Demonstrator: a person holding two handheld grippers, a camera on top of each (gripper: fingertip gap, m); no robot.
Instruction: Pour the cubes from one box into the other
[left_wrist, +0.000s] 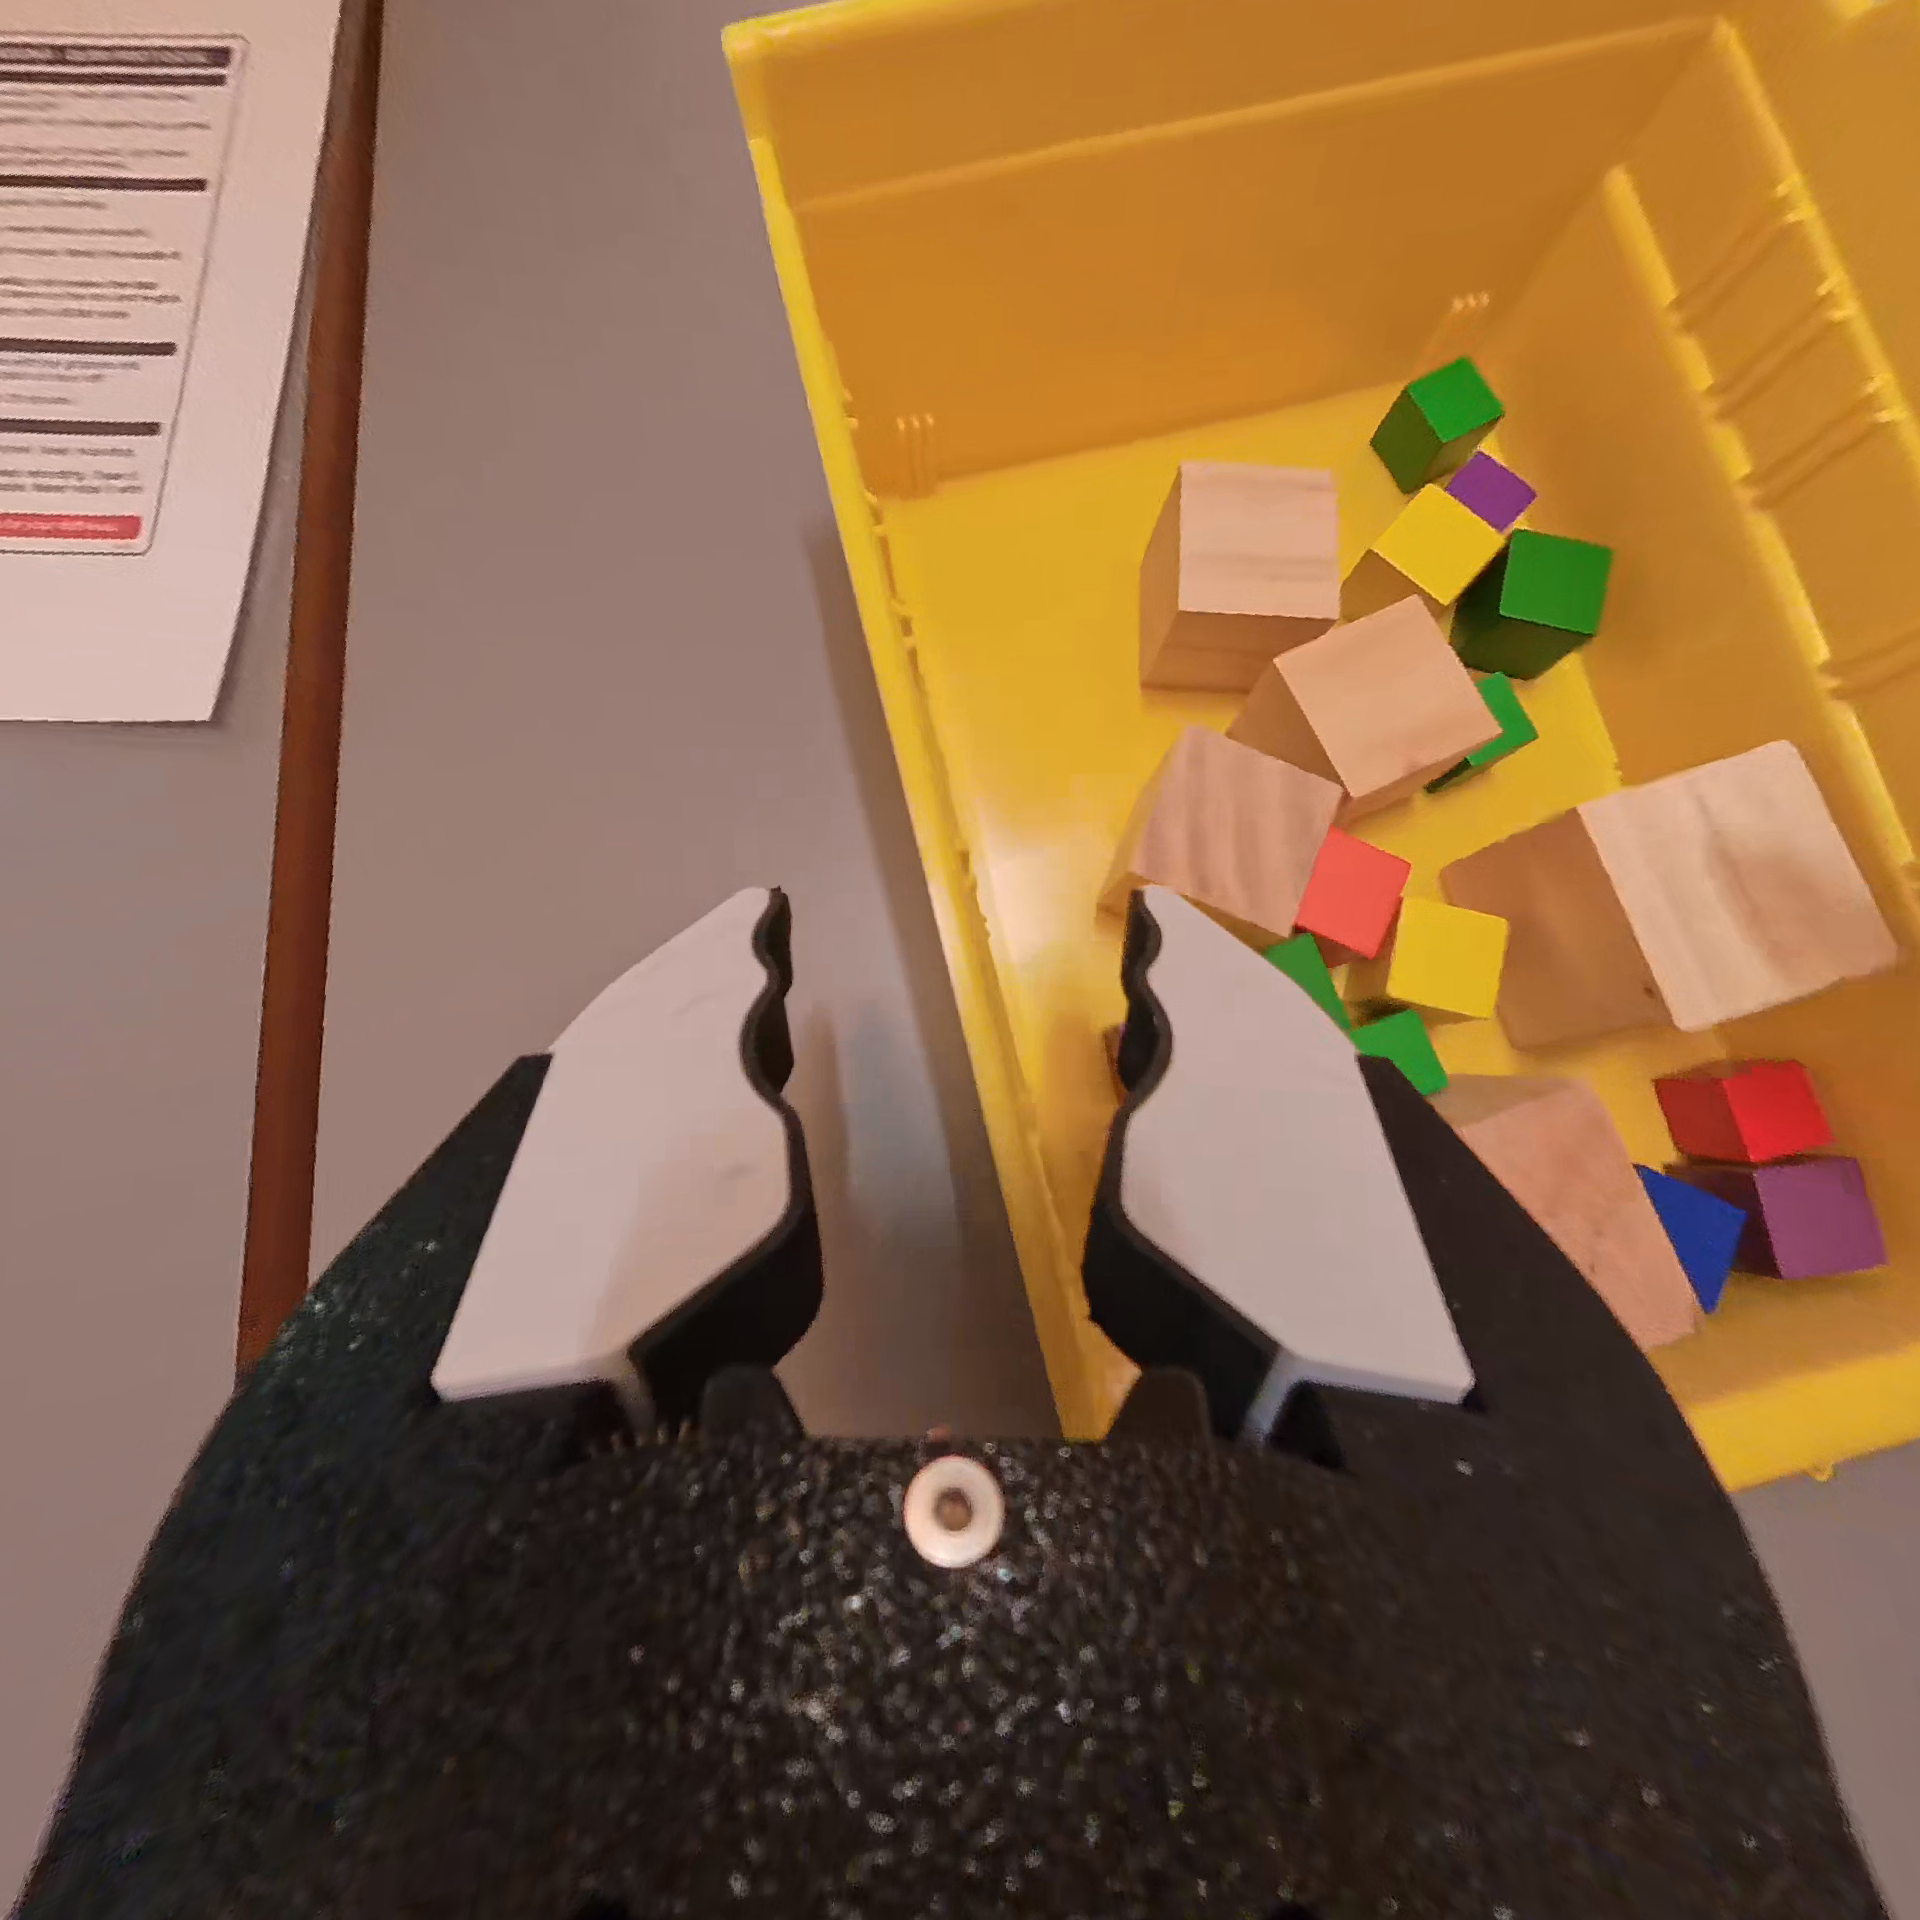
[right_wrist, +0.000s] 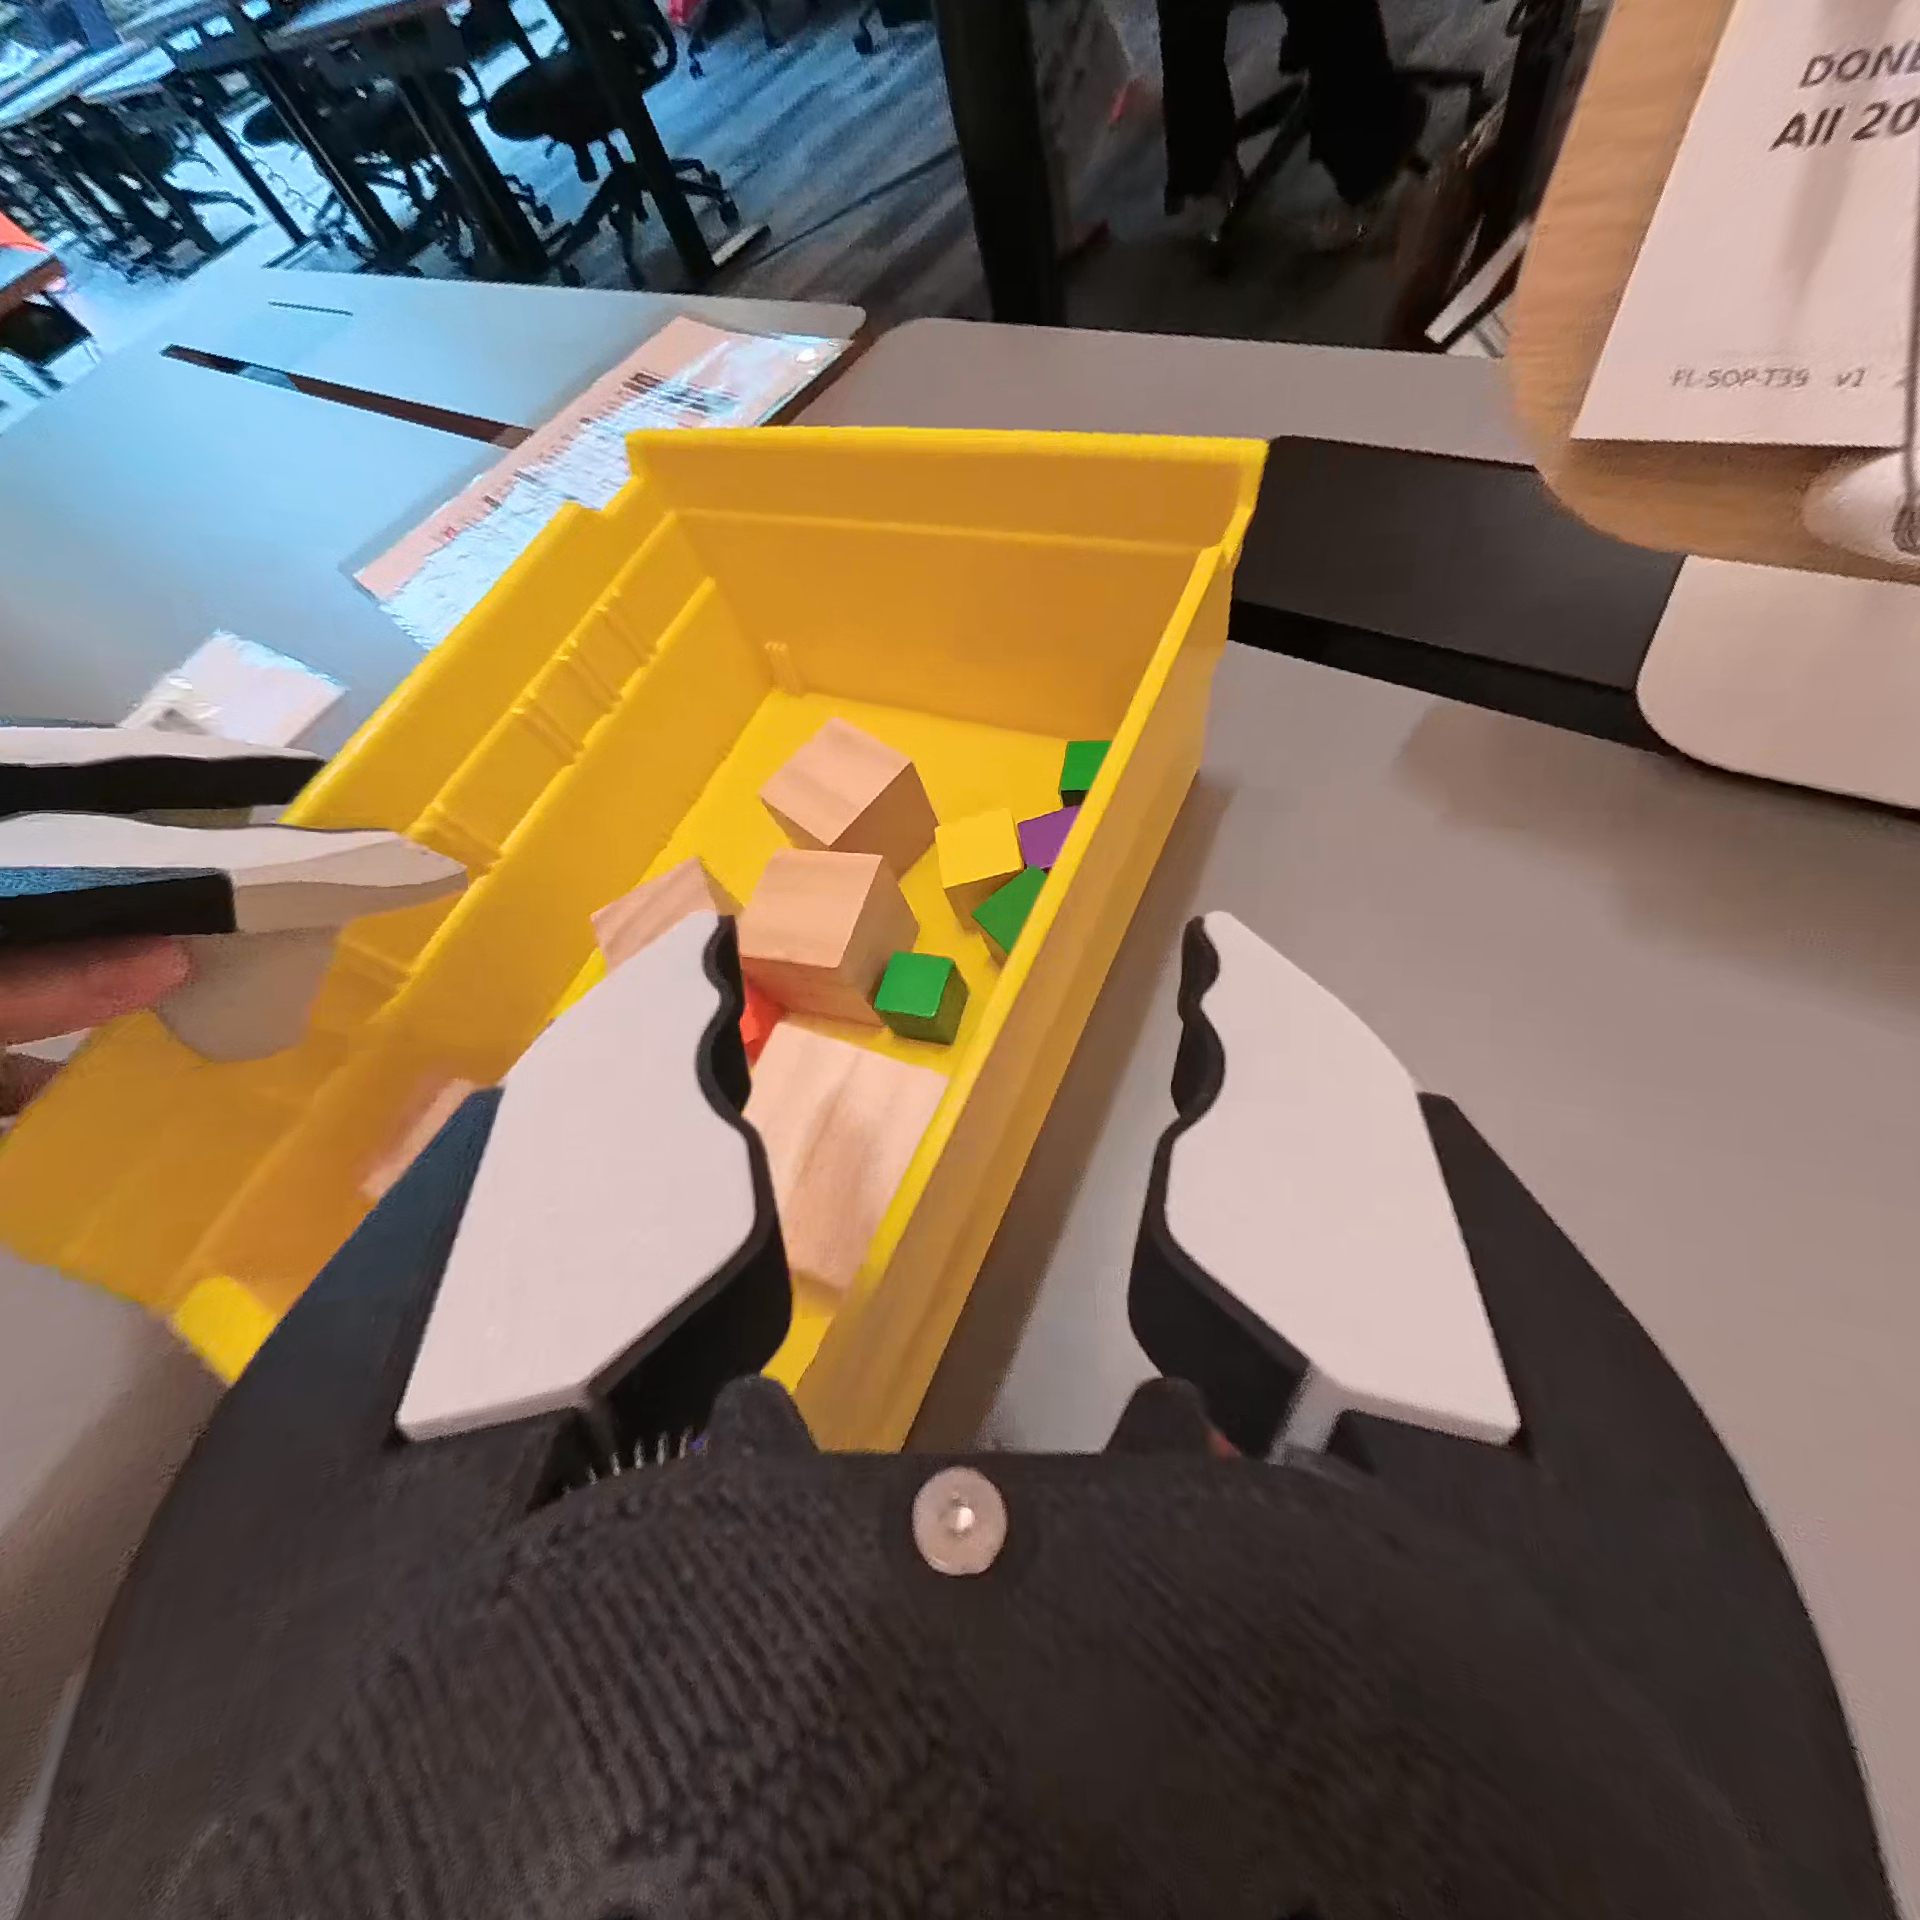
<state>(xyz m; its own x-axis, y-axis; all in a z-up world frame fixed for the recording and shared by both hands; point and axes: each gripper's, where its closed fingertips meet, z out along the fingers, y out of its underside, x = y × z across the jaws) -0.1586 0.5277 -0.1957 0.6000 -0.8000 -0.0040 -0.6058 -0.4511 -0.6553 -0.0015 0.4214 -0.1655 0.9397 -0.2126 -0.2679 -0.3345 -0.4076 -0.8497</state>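
One yellow plastic box (left_wrist: 1143, 260) stands on the grey table and also shows in the right wrist view (right_wrist: 935, 488). It holds several large plain wooden cubes (left_wrist: 1236, 561) (right_wrist: 831, 914) and several small coloured cubes (left_wrist: 1538, 592) (right_wrist: 920, 992). My left gripper (left_wrist: 956, 914) is open, with the box's left wall between its fingers. It shows from the side in the right wrist view (right_wrist: 384, 821). My right gripper (right_wrist: 956, 935) is open, with the box's right wall between its fingers. No second box is in view.
A printed sheet (left_wrist: 104, 364) lies left of the box beside a brown strip (left_wrist: 312, 623). A black pad (right_wrist: 1455, 561), a white device (right_wrist: 1787, 675) and a hanging paper (right_wrist: 1766, 208) are at the right rear. Another sheet (right_wrist: 644, 436) lies behind the box.
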